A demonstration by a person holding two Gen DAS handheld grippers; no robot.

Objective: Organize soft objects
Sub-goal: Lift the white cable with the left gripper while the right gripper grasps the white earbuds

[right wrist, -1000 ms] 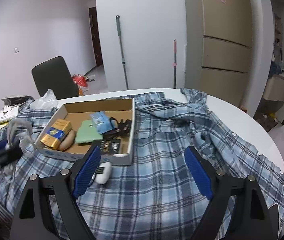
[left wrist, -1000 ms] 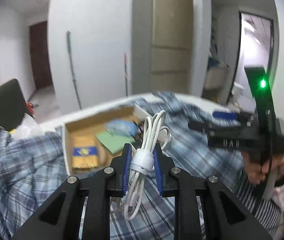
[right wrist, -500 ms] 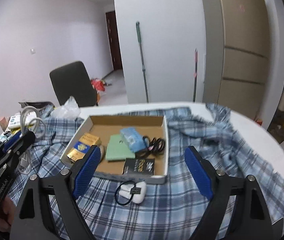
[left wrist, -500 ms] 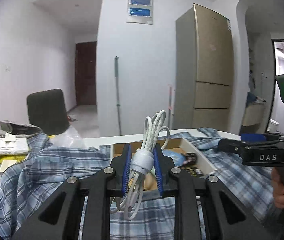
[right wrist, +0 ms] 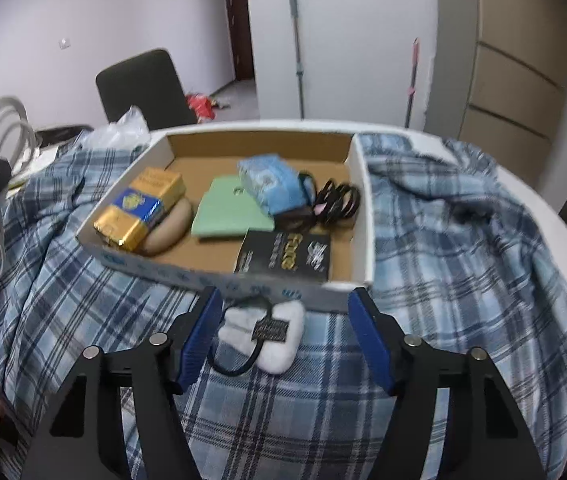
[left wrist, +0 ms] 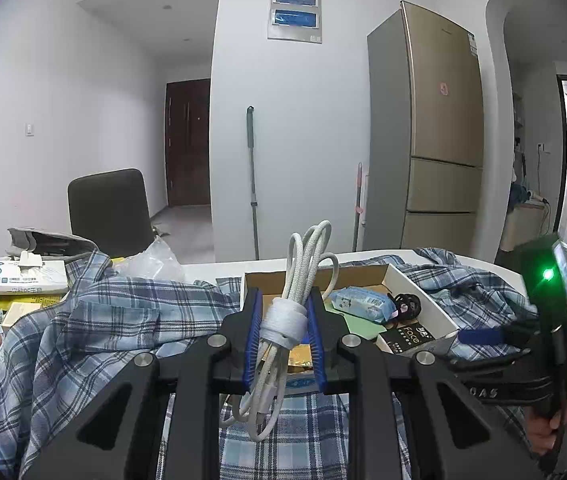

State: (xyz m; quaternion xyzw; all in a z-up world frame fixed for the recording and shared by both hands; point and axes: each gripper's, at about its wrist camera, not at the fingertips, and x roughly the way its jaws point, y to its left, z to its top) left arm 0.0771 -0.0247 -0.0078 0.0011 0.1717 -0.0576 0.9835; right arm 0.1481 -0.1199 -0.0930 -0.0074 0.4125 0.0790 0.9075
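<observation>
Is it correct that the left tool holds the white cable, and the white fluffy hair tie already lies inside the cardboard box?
Not quite. The white fluffy hair tie lies outside the cardboard box, on the plaid shirt before it, as the right wrist view shows. The left tool does hold the white cable.

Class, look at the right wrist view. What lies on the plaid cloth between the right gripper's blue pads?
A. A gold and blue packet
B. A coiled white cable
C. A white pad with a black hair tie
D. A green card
C: the white pad with a black hair tie lies between the right gripper's pads, just outside the cardboard box.
</observation>
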